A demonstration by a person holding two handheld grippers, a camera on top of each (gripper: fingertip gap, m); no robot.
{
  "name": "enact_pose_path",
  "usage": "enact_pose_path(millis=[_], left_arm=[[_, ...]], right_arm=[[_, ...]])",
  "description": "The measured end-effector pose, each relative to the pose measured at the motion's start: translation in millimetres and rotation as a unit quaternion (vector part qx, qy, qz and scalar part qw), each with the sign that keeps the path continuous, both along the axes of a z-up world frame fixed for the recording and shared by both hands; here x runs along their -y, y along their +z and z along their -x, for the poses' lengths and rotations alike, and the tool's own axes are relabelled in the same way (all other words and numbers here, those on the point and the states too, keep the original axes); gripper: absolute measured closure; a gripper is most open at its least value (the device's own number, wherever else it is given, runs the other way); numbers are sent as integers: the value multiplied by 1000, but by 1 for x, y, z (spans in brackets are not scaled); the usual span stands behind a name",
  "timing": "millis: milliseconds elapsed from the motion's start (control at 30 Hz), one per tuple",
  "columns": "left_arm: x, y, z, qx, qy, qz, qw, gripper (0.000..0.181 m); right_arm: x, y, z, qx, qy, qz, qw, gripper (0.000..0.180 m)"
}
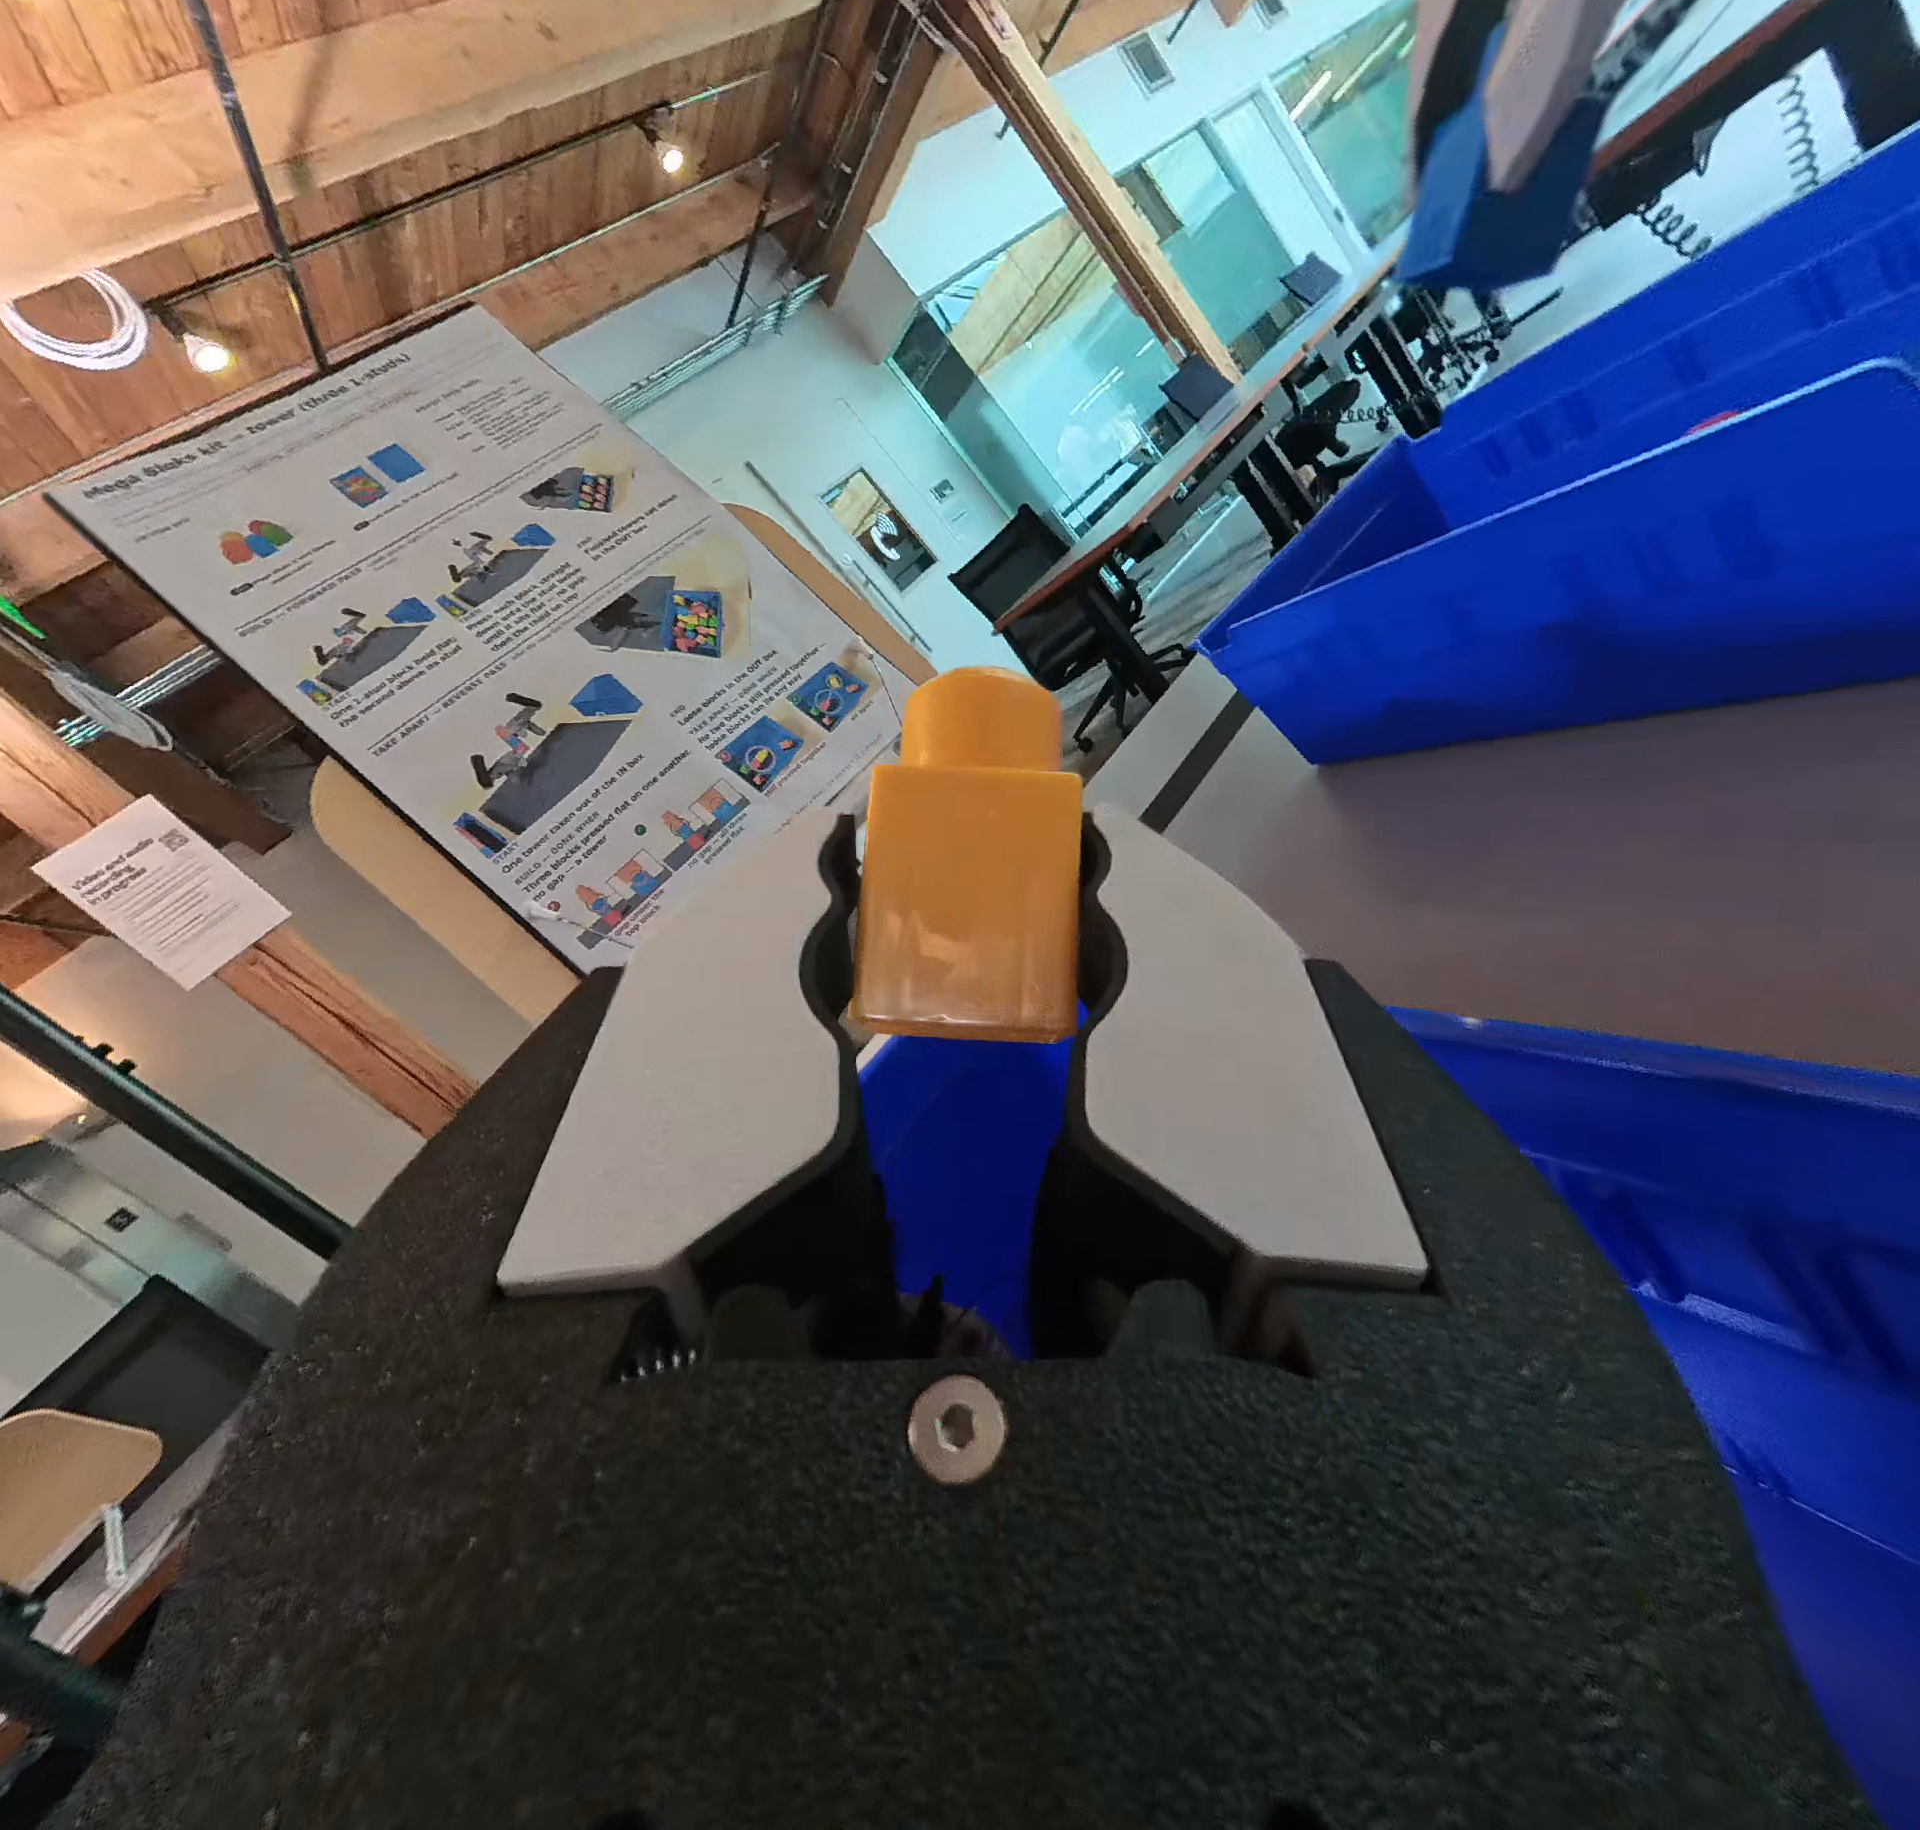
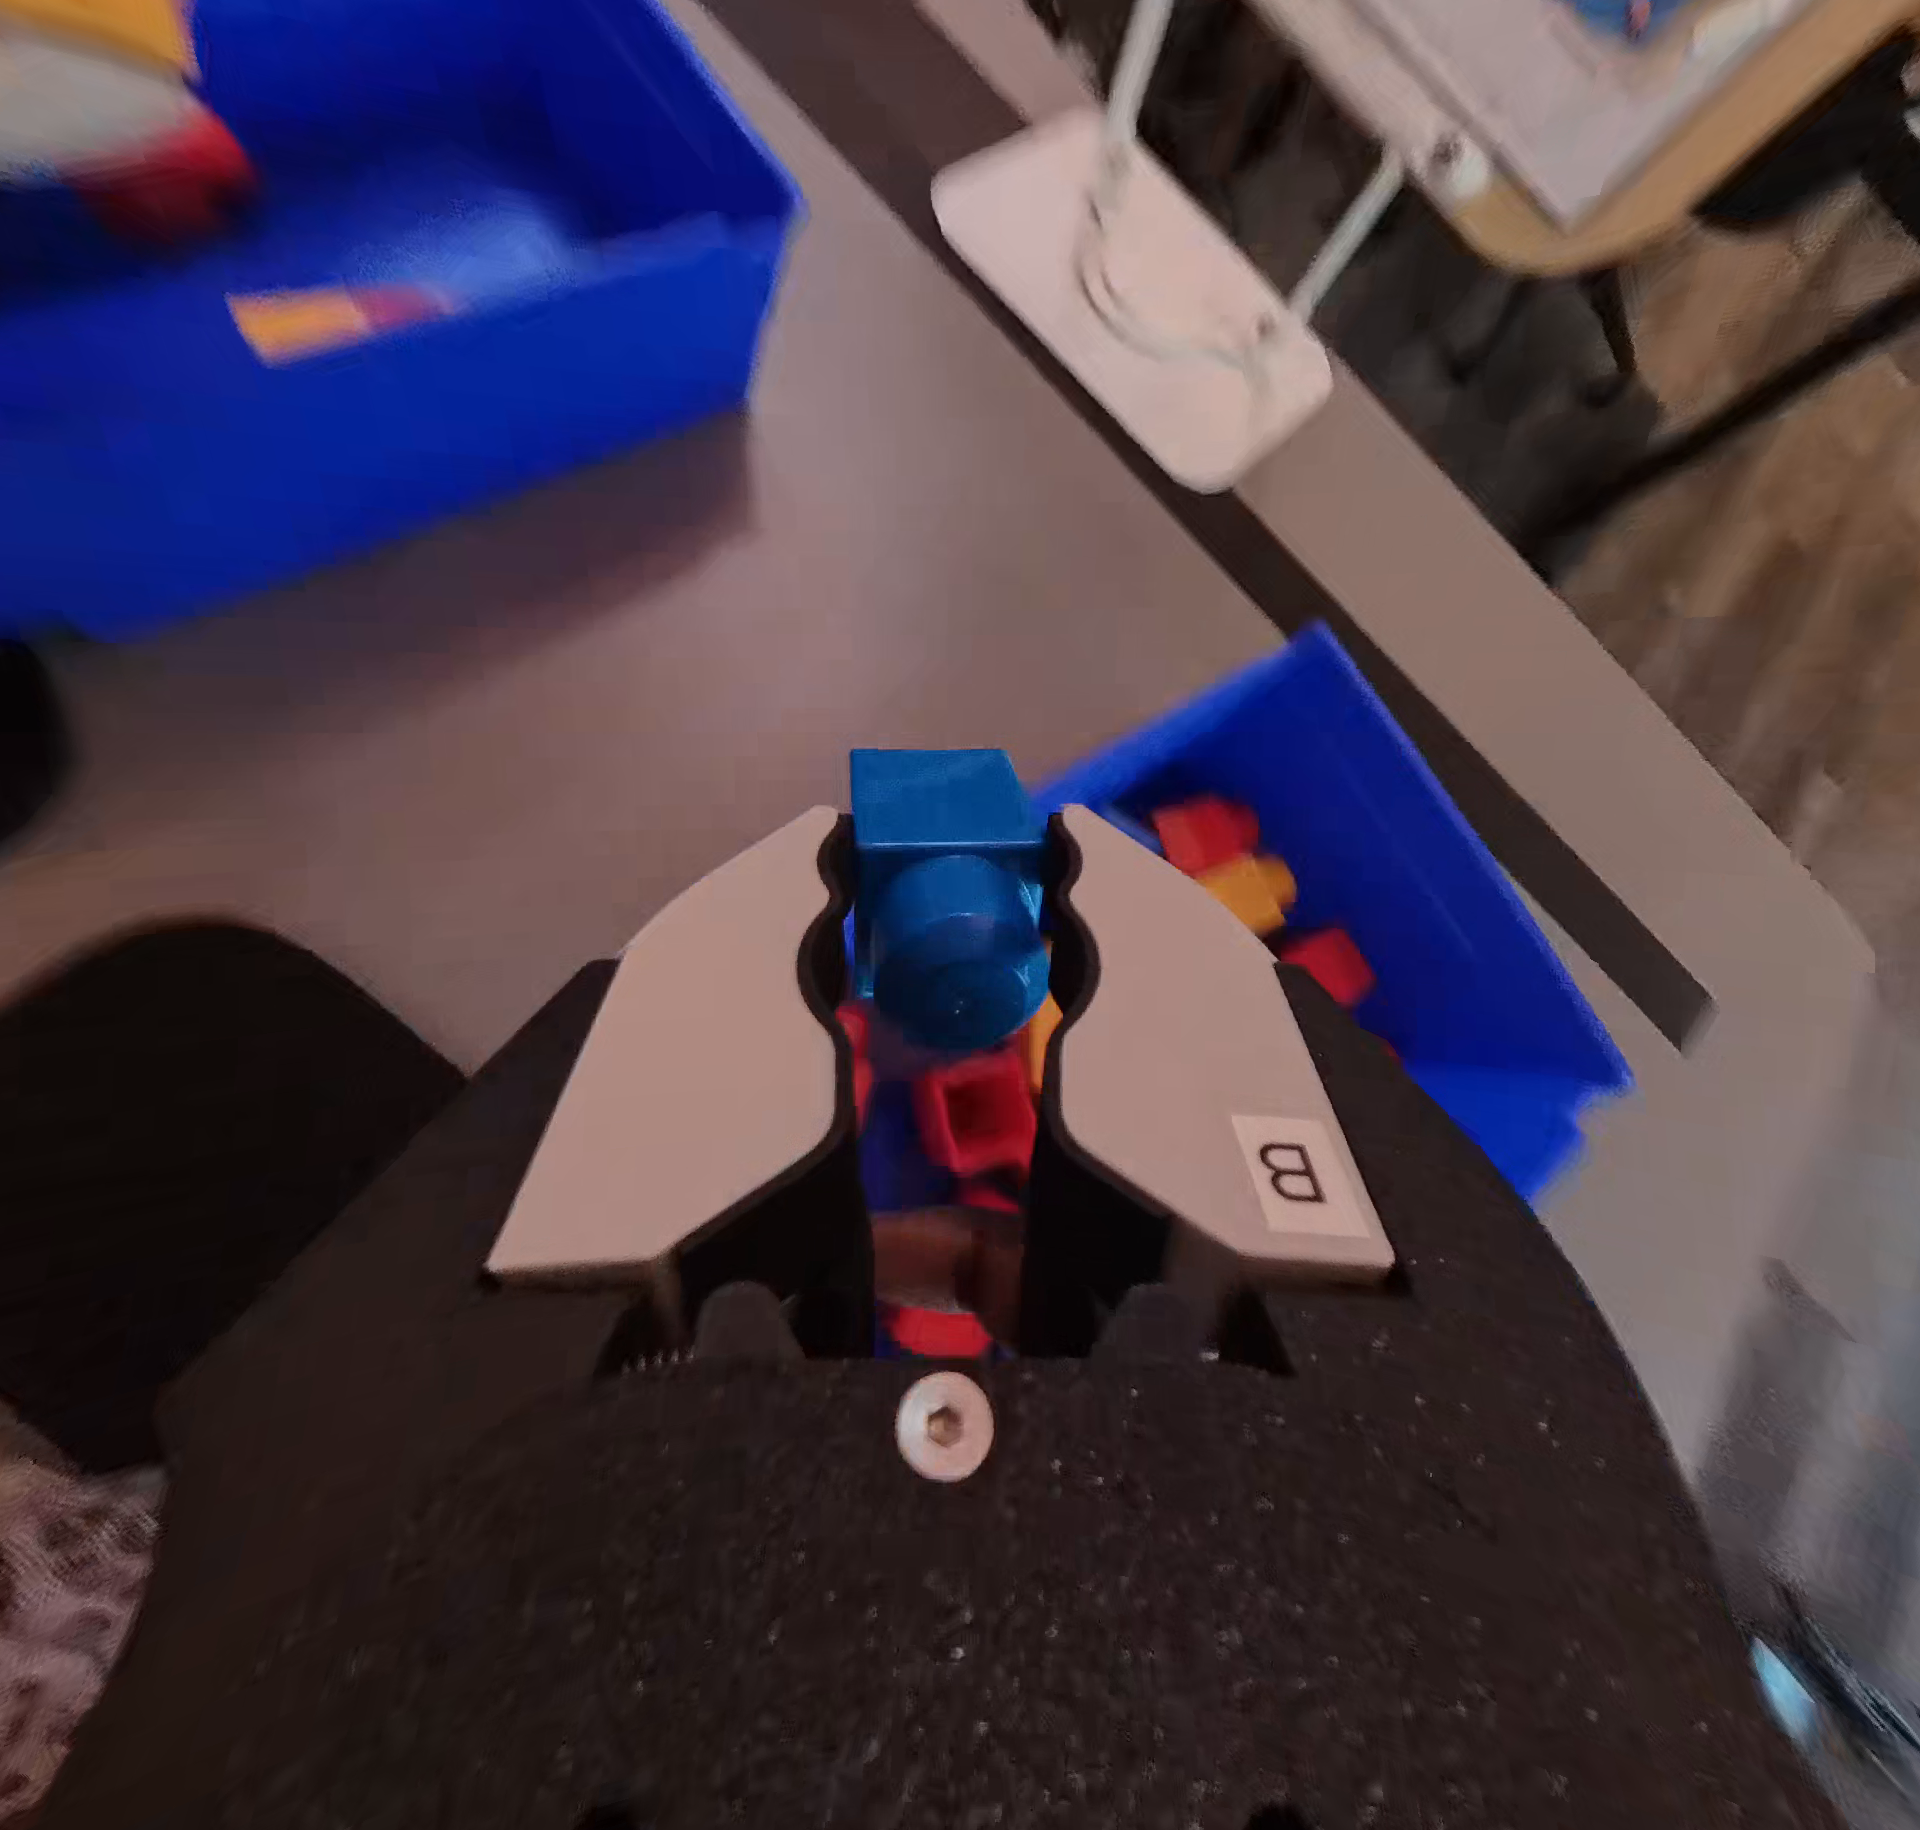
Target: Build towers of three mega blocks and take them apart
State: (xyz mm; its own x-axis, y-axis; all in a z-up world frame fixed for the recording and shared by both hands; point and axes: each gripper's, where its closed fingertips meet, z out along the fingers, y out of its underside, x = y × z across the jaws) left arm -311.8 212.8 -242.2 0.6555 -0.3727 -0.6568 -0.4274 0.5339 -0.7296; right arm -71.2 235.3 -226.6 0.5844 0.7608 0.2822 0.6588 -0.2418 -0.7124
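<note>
An orange block [image 1: 961, 876] is clamped at frame centre by the left gripper [image 1: 966, 907], stud pointing away; a blue block [image 2: 945, 897] is clamped by the right gripper [image 2: 948, 907] above a bin [image 2: 1455, 897] of blocks.

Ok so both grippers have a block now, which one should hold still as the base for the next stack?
Probably the left. The left gripper holds its orange block stud pointing away, free to receive. The right gripper's blue block shows its stud toward the camera, so its hollow end leads.
</note>
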Motion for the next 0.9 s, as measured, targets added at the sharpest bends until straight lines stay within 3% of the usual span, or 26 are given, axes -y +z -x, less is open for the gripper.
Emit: enact_pose_path(millis=[67, 233, 333, 733, 900], left_arm=[[-1, -6, -5, -19, 0, 5, 1000, 141], [-2, -10, -6, -28, 0, 10, 1000, 141], [-3, -9, -3, -24, 4, 10, 1000, 140], [-4, -12, -3, -32, 5, 15, 999, 140], [-4, -12, -3, -34, 4, 15, 999, 141]], right_arm=[[-1, -20, -32, 59, -24, 9, 998, 143], [13, -73, -49, 69, -4, 178, 982, 145], [16, -95, -66, 107, -44, 239, 964, 145], [14, -111, -98, 115, -127, 284, 943, 145], [13, -107, -99, 112, -132, 271, 947, 136]])
